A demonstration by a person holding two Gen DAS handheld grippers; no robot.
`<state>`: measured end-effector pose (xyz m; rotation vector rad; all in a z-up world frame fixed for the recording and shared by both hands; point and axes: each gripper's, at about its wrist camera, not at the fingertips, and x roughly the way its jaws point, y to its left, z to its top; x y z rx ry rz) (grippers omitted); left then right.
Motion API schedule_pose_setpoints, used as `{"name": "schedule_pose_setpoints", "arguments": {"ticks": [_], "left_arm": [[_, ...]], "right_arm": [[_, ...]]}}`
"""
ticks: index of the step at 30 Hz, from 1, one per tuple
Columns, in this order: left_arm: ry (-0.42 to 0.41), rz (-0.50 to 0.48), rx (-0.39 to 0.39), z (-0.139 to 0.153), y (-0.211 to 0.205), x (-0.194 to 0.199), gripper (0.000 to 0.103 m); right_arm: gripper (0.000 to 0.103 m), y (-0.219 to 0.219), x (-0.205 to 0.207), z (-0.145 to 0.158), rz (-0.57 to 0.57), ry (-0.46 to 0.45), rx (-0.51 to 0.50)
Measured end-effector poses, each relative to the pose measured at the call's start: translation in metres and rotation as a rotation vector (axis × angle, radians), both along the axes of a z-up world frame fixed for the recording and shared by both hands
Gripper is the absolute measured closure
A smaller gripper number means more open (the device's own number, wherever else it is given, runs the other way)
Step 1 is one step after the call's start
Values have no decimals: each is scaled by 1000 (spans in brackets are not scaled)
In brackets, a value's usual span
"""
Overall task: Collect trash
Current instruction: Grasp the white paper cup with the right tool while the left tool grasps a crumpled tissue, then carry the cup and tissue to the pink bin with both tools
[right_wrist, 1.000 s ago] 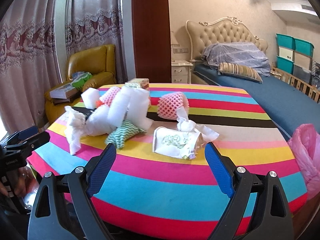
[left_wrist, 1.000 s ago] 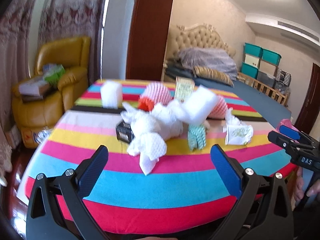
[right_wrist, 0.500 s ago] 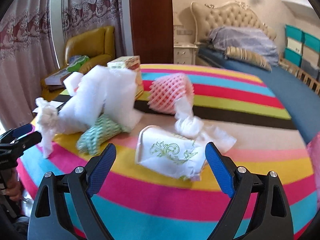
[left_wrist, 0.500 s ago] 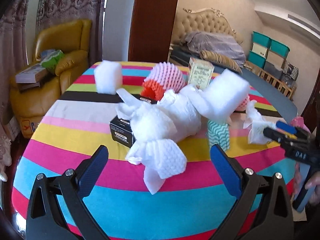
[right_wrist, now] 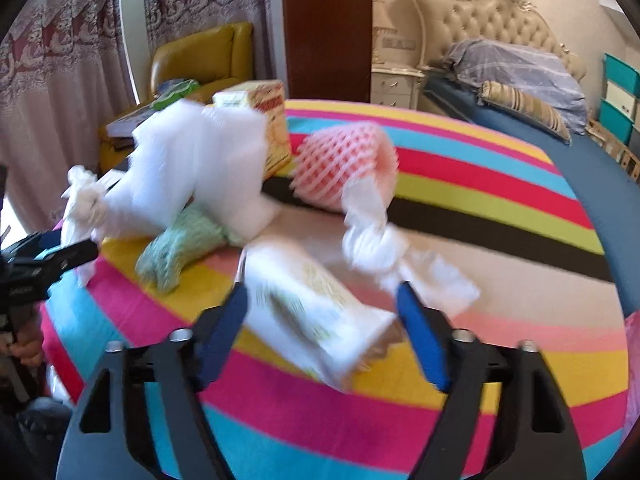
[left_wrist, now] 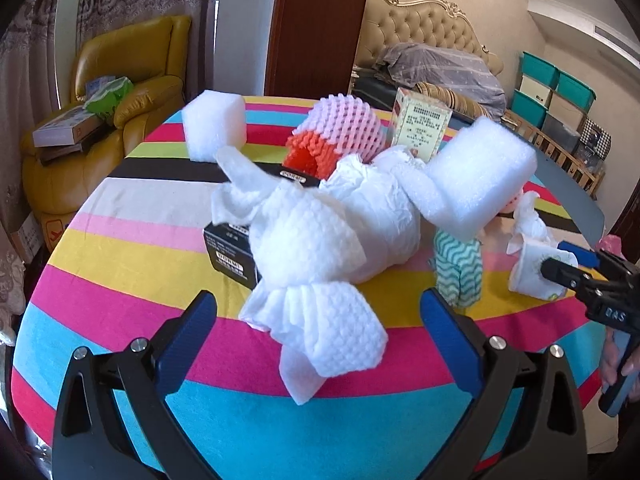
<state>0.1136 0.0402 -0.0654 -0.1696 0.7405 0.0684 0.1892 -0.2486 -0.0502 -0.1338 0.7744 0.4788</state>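
Observation:
A trash pile lies on the round striped table (left_wrist: 120, 272). It has crumpled white paper (left_wrist: 320, 248), a black box (left_wrist: 230, 254), two white foam blocks (left_wrist: 214, 126) (left_wrist: 480, 176), a pink foam net (left_wrist: 344, 128) and a green wavy cloth (left_wrist: 458, 268). My left gripper (left_wrist: 318, 308) is open, low over the table, with the white paper's near end between its fingers, untouched. My right gripper (right_wrist: 322, 294) straddles a white paper bag with green print (right_wrist: 312, 312). Its jaws are closing, and I see no firm press on the bag. A twisted tissue (right_wrist: 372, 240) lies just beyond.
A cream carton (left_wrist: 420, 128) stands behind the pile. A second pink net (right_wrist: 344, 164) lies mid-table. A pink plastic bag (right_wrist: 632, 340) hangs at the table's right edge. A yellow armchair (left_wrist: 120, 92) is to the left and a bed (right_wrist: 520, 72) lies behind.
Both grippers have come forward and down toward the pile. The right gripper's jaws have narrowed and the paper bag now sits between them. The left jaws stay wide.

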Motion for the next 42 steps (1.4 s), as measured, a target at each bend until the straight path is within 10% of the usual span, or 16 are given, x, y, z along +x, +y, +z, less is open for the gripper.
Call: {"name": "schedule_pose_setpoints", "arguments": {"ticks": [16, 21, 26, 42], "left_arm": [[-91, 14, -12, 14, 10, -23, 19], [-113, 2, 0, 20, 8, -11, 34], [-95, -28, 14, 16, -1, -3, 69], [-149, -165, 82, 28, -44, -33, 72]], "right_arm": [[62, 25, -28, -4, 62, -22, -40], [62, 23, -32, -6, 45, -37, -24], [63, 20, -36, -6, 36, -43, -3], [63, 5, -67, 13, -9, -123, 44]]}}
